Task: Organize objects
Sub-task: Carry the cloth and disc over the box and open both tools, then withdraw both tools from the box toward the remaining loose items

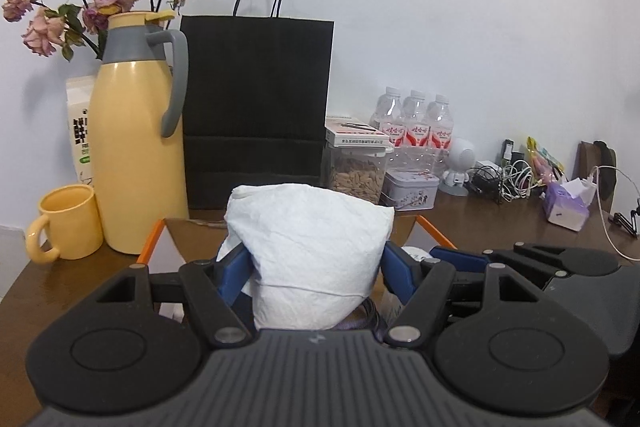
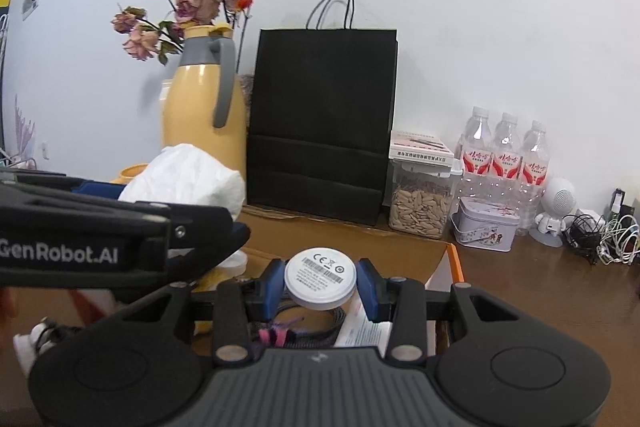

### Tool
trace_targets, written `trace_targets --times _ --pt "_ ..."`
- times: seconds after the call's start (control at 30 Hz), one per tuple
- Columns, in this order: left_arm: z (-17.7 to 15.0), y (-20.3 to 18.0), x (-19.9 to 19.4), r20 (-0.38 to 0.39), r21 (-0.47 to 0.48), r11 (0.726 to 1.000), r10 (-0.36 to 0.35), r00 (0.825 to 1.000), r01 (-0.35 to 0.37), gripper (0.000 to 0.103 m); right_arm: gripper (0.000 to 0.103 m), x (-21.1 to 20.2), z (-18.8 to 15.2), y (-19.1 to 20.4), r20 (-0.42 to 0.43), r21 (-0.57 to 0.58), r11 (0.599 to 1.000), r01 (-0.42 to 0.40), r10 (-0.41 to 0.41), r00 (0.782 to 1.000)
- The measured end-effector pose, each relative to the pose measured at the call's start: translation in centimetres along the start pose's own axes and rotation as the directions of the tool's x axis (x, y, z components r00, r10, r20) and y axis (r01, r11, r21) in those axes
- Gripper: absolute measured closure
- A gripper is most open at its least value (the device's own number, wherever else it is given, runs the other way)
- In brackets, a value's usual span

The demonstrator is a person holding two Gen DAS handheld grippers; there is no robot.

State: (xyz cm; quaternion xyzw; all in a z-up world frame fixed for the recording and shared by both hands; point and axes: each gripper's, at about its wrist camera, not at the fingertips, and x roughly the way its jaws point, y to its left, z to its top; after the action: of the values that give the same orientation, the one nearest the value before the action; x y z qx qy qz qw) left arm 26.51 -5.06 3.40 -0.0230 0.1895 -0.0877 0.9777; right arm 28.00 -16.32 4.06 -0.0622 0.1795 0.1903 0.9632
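Tissue pack [image 1: 308, 251], white and soft, sits clamped between the blue pads of the left gripper [image 1: 314, 269], raised over the cardboard box [image 2: 360, 247] in front of the black bag [image 1: 256, 107]. It looks light and gives under pressure, so a hold across its middle seems right. Right gripper [image 2: 320, 285] is clamped on a small white puck [image 2: 320, 279], rigid and smooth, held by its rim over the same box.

I read "GenRobot.AI" on the left gripper [image 2: 120, 223] body, and a CE mark on the white disc [image 2: 320, 279] beside it.
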Motion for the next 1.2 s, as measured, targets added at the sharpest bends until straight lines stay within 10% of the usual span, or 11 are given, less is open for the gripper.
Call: trace_targets --times 0.53,0.77,1.0,1.2 --pt "-0.2 0.8 5.8 -0.079 -0.041 0.999 0.019 0.997 -0.023 0.031 0.065 4.9 0.2 -1.9 -0.047 0.038 0.999 -0.013 0.015 0.999" --pt "-0.2 0.9 5.2 -0.044 -0.039 0.999 0.03 0.999 -0.032 0.007 0.064 5.0 0.0 -1.6 -0.06 0.024 1.0 -0.001 0.003 0.998" --pt "-0.3 1.0 5.0 -0.04 -0.048 0.997 0.057 0.998 -0.059 0.0 0.002 4.9 -0.1 -2.0 -0.061 0.047 0.999 0.016 -0.013 0.998" --pt "-0.2 1.2 4.5 -0.031 -0.053 0.996 0.066 0.997 -0.067 0.0 0.0 4.7 0.1 -2.0 -0.062 0.049 0.999 0.019 -0.016 0.998"
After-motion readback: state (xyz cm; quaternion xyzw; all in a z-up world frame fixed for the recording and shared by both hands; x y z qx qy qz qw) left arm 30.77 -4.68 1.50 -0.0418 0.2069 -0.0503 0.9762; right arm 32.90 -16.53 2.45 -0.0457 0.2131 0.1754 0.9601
